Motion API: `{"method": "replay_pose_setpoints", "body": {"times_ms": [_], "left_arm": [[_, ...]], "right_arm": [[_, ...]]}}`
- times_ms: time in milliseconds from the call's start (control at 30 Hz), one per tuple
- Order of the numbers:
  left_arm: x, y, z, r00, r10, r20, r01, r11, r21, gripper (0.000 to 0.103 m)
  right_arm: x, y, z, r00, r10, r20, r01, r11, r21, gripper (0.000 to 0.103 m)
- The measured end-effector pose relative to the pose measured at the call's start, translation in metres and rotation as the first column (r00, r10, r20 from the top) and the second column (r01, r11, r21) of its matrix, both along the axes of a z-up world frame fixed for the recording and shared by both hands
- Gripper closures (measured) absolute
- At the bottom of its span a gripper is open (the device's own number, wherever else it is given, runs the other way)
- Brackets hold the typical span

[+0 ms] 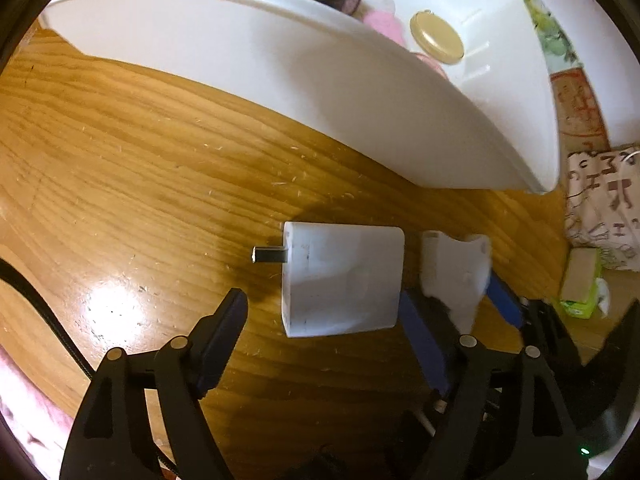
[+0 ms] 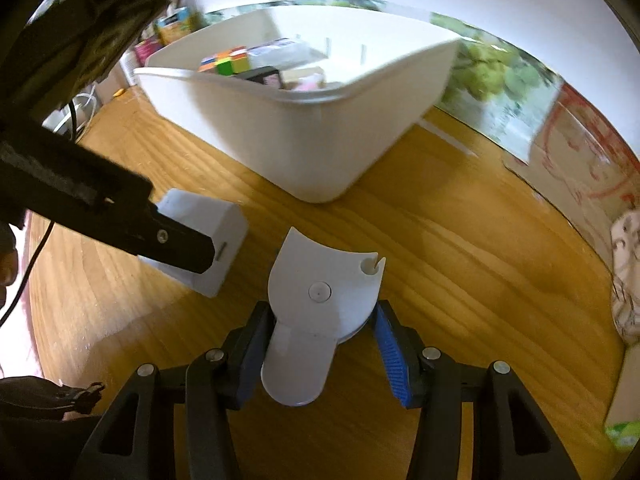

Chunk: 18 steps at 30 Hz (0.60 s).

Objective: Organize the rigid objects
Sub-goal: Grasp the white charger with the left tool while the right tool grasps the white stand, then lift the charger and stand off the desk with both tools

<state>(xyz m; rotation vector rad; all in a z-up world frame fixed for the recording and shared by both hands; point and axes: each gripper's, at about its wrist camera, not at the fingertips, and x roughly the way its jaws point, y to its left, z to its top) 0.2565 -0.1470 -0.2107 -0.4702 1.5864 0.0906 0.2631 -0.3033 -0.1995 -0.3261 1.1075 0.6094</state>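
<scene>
already my right tongs [image 2: 320,344] pinch the flat white plastic holder piece [image 2: 320,300] just above the wooden surface [image 2: 460,260], light, stiff and slick, while my left tongs [image 1: 320,320] gape wide around the blocky white charger [image 1: 342,278], best squeezed across its flat sides.

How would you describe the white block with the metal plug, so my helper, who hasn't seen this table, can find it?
Start at the big white bin on the wooden table. Just in front of its near wall lies the white charger block, between the left gripper's open jaws. Unlike the curved white plastic piece beside it, which the right gripper holds, it is boxy with a short metal prong at one end.
</scene>
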Motion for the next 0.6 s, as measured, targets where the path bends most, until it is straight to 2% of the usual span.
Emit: {"method": "replay_pose_setpoints", "body": {"times_ms": [100, 233, 300, 367, 400, 600], "left_arm": [[0.008, -0.013, -0.009, 0.999, -0.017, -0.030, 0.018, 0.999, 0.036, 0.022], [0.021, -0.027, -0.011, 0.999, -0.039, -0.033, 0.042, 0.994, 0.102, 0.024], [0.024, -0.030, -0.010, 0.998, -0.050, -0.031, 0.054, 0.989, 0.137, 0.028], [0.028, -0.033, -0.010, 0.998, -0.056, -0.025, 0.058, 0.989, 0.138, 0.033], [0.028, -0.034, -0.008, 0.998, -0.056, -0.013, 0.057, 0.989, 0.133, 0.041], [0.007, -0.018, -0.003, 0.999, -0.047, -0.008, 0.047, 0.994, 0.094, 0.042]], "right_arm": [[0.002, -0.012, -0.001, 0.999, -0.046, -0.030, 0.046, 0.999, 0.004, 0.051], [0.007, -0.025, -0.002, 0.993, -0.103, -0.057, 0.104, 0.995, 0.009, 0.051], [0.010, -0.032, -0.003, 0.986, -0.133, -0.100, 0.135, 0.991, 0.020, 0.051], [0.012, -0.037, -0.002, 0.977, -0.162, -0.141, 0.169, 0.985, 0.044, 0.051], [0.011, -0.039, -0.002, 0.973, -0.174, -0.155, 0.183, 0.982, 0.046, 0.051], [0.003, -0.041, 0.000, 0.945, -0.248, -0.215, 0.261, 0.965, 0.034, 0.051]]}}
